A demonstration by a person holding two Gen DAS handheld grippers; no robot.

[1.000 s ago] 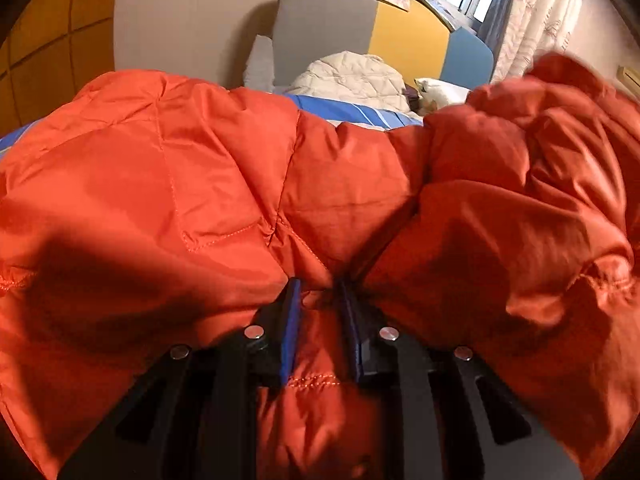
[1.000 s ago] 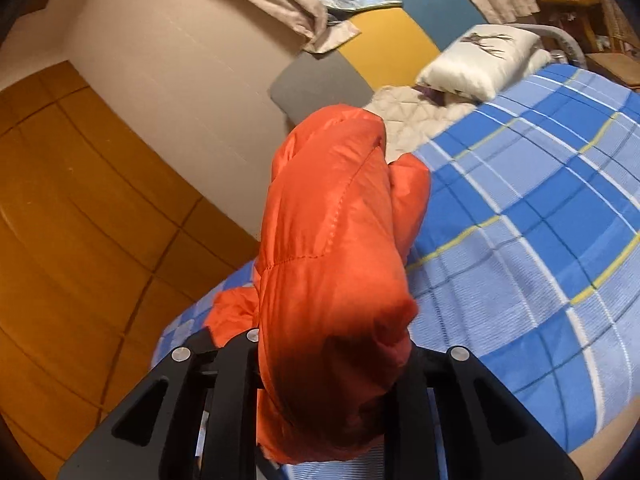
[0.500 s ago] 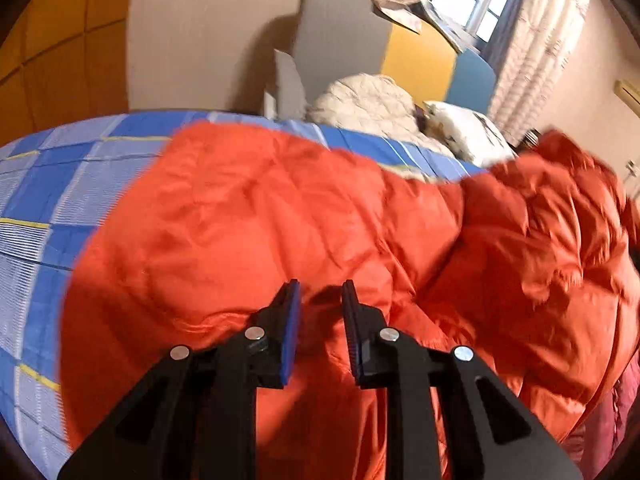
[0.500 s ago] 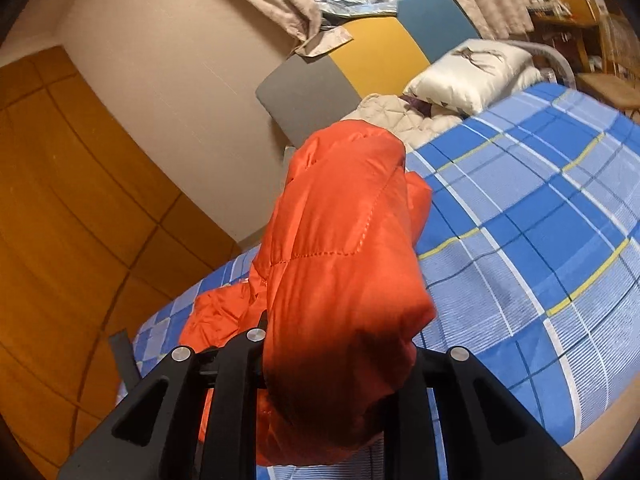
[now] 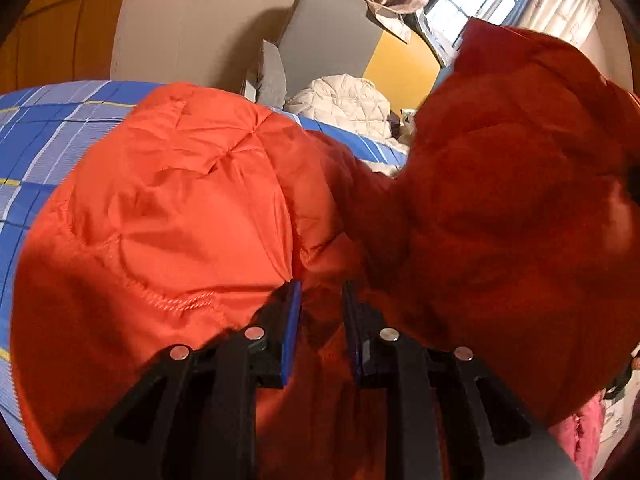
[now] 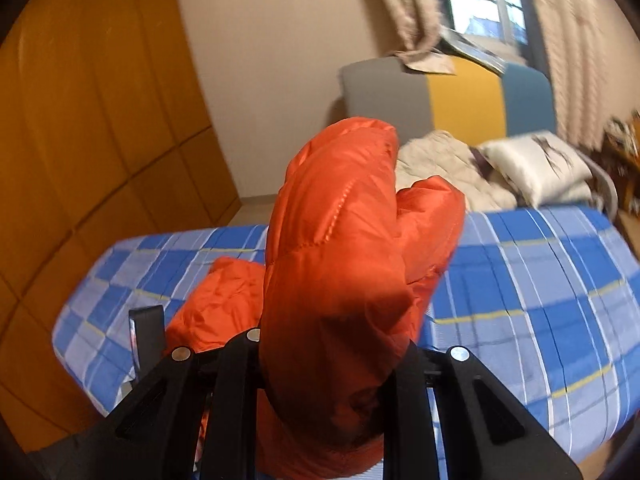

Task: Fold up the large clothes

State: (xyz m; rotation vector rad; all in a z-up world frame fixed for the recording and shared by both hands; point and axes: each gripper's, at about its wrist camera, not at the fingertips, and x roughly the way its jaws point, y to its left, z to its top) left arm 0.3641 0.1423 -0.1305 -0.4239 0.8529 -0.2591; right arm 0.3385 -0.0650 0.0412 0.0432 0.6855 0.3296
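An orange quilted down jacket (image 5: 180,216) fills the left wrist view, over a blue plaid bed (image 5: 44,136). My left gripper (image 5: 319,304) is shut on a fold of the jacket between its blue pads. In the right wrist view a bulging part of the same jacket (image 6: 340,264) rises from my right gripper (image 6: 332,364), which is shut on it; the fabric hides the fingertips. More jacket (image 6: 224,296) lies on the bed (image 6: 540,280) to the left. The left gripper's black body (image 6: 146,332) shows at the left.
A grey, yellow and blue headboard (image 6: 452,96) stands at the far end of the bed, with a cream quilted garment (image 6: 444,168) and a white pillow (image 6: 536,164) before it. A wooden wardrobe (image 6: 92,152) stands on the left. Window and curtains (image 6: 480,0) are behind.
Both grippers have kept their hold and lifted and swung the jacket; its right part now rises high in the left wrist view. The right wrist view has turned to the right along the bed.
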